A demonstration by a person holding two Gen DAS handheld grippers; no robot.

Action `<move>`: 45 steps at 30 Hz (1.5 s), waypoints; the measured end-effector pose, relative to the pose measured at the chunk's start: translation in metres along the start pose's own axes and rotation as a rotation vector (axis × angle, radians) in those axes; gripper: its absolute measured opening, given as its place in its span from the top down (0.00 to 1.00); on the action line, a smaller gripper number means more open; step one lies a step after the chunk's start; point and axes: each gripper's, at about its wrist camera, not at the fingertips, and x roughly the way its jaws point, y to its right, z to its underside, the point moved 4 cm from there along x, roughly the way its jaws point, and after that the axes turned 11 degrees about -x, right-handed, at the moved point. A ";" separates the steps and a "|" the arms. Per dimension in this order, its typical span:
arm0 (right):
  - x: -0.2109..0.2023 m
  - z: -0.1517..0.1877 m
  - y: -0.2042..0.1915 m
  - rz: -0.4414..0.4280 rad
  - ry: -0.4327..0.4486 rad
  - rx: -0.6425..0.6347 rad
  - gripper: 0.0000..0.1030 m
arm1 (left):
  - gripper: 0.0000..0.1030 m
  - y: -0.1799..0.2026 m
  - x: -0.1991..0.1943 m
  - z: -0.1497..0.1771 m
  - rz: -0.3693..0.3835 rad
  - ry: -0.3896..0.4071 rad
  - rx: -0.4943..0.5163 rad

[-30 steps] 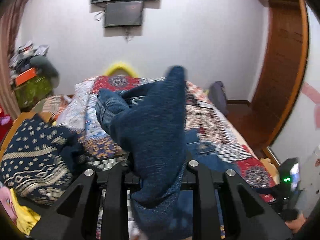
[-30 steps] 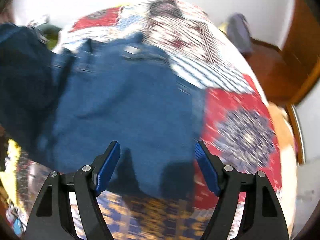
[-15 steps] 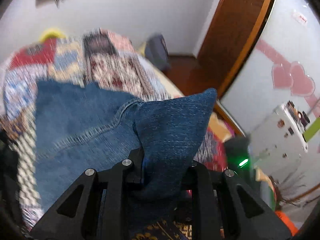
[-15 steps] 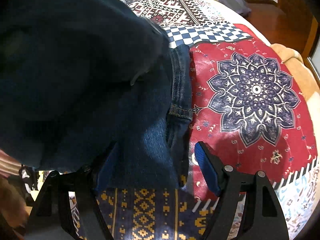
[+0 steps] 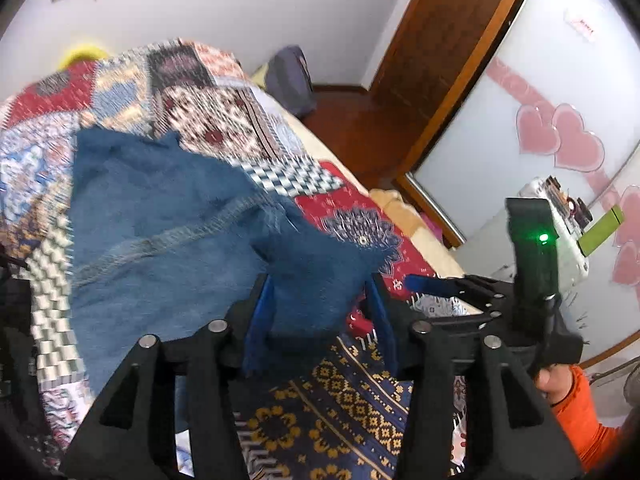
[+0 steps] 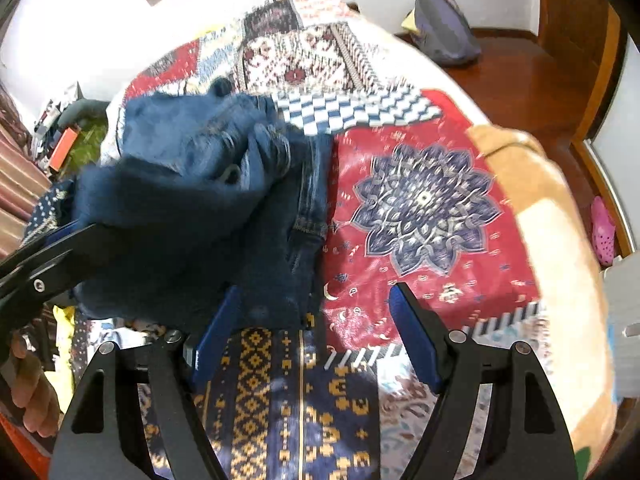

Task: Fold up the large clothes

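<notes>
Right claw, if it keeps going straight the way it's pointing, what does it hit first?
Most likely the patterned bedspread. The right claw stands open and empty, aimed down at the bed, with the edge of the folded jeans just inside its left finger, so it might brush the denim first; depth is hard to judge.

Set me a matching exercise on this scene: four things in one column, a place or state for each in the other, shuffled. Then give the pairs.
Things:
1. blue denim jeans
2. left gripper
3. right gripper
4. grey-purple bag

Places or states:
A. on the wooden floor beside the bed
B. jaws opening, denim corner between them
C. spread on the patchwork bedcover
D. jaws wide, nothing between them

Pairs: 1-C, 2-B, 3-D, 4-A
</notes>
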 end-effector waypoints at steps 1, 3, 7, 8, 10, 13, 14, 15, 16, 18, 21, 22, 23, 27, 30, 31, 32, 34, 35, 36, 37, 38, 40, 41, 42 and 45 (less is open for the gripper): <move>-0.008 -0.002 -0.001 0.003 0.016 -0.006 0.29 | 0.48 -0.001 -0.009 -0.001 -0.007 0.023 -0.001; -0.023 -0.008 -0.004 0.012 0.045 -0.019 0.28 | 0.43 -0.009 -0.029 -0.006 -0.041 0.079 0.001; -0.044 -0.025 -0.021 0.010 0.109 -0.069 0.28 | 0.34 -0.045 -0.052 -0.009 -0.186 0.150 -0.008; -0.046 -0.029 -0.026 0.008 0.122 -0.082 0.28 | 0.34 -0.055 -0.052 -0.008 -0.216 0.146 -0.017; -0.046 -0.039 -0.036 0.006 0.143 -0.112 0.28 | 0.34 -0.079 -0.049 -0.003 -0.275 0.122 -0.041; -0.035 -0.049 -0.049 0.004 0.147 -0.144 0.28 | 0.34 -0.111 -0.036 0.013 -0.342 0.063 -0.088; -0.029 -0.049 -0.052 0.002 0.139 -0.153 0.28 | 0.34 -0.116 -0.033 0.020 -0.349 0.045 -0.094; -0.022 -0.050 -0.055 0.000 0.131 -0.160 0.28 | 0.34 -0.123 -0.028 0.027 -0.357 0.021 -0.098; -0.013 -0.049 -0.057 0.003 0.115 -0.163 0.28 | 0.34 -0.126 -0.022 0.033 -0.368 0.003 -0.093; -0.003 -0.045 -0.057 0.021 0.074 -0.170 0.28 | 0.33 -0.130 -0.016 0.043 -0.383 0.001 -0.073; 0.024 -0.036 -0.043 0.079 0.003 -0.177 0.28 | 0.27 -0.133 -0.012 0.051 -0.390 0.019 -0.075; 0.029 -0.032 -0.037 0.066 -0.011 -0.167 0.28 | 0.27 -0.133 -0.012 0.052 -0.379 0.023 -0.086; 0.034 -0.026 -0.028 0.041 -0.021 -0.141 0.28 | 0.26 -0.134 -0.012 0.053 -0.371 0.025 -0.094; 0.040 -0.007 -0.006 -0.039 -0.026 -0.052 0.26 | 0.20 -0.137 -0.010 0.060 -0.352 0.035 -0.123; 0.045 0.004 -0.004 -0.036 -0.035 -0.059 0.24 | 0.20 -0.139 -0.010 0.063 -0.335 0.034 -0.155; 0.045 0.006 -0.006 -0.028 -0.030 -0.072 0.24 | 0.20 -0.139 -0.011 0.064 -0.334 0.036 -0.159; 0.043 0.006 -0.008 -0.019 -0.026 -0.083 0.23 | 0.20 -0.139 -0.011 0.064 -0.336 0.038 -0.159; 0.039 0.005 -0.012 0.003 -0.024 -0.114 0.23 | 0.20 -0.136 -0.013 0.065 -0.347 0.039 -0.144; 0.036 0.003 -0.014 0.016 -0.026 -0.130 0.23 | 0.20 -0.135 -0.015 0.064 -0.355 0.039 -0.132; 0.033 0.002 -0.017 0.027 -0.026 -0.144 0.23 | 0.20 -0.133 -0.016 0.063 -0.367 0.039 -0.115; 0.030 0.000 -0.019 0.040 -0.024 -0.163 0.23 | 0.20 -0.131 -0.017 0.061 -0.374 0.039 -0.103; 0.025 -0.003 -0.023 0.055 -0.020 -0.185 0.22 | 0.20 -0.130 -0.019 0.060 -0.382 0.041 -0.092; 0.020 -0.007 -0.025 0.070 -0.013 -0.208 0.21 | 0.21 -0.128 -0.020 0.056 -0.399 0.045 -0.072; 0.018 -0.010 -0.028 0.073 -0.005 -0.219 0.21 | 0.21 -0.127 -0.021 0.053 -0.416 0.052 -0.057; 0.016 -0.013 -0.031 0.068 0.002 -0.231 0.21 | 0.21 -0.126 -0.022 0.051 -0.427 0.057 -0.047; 0.017 -0.025 -0.041 0.033 0.023 -0.255 0.21 | 0.20 -0.128 -0.022 0.042 -0.452 0.071 -0.028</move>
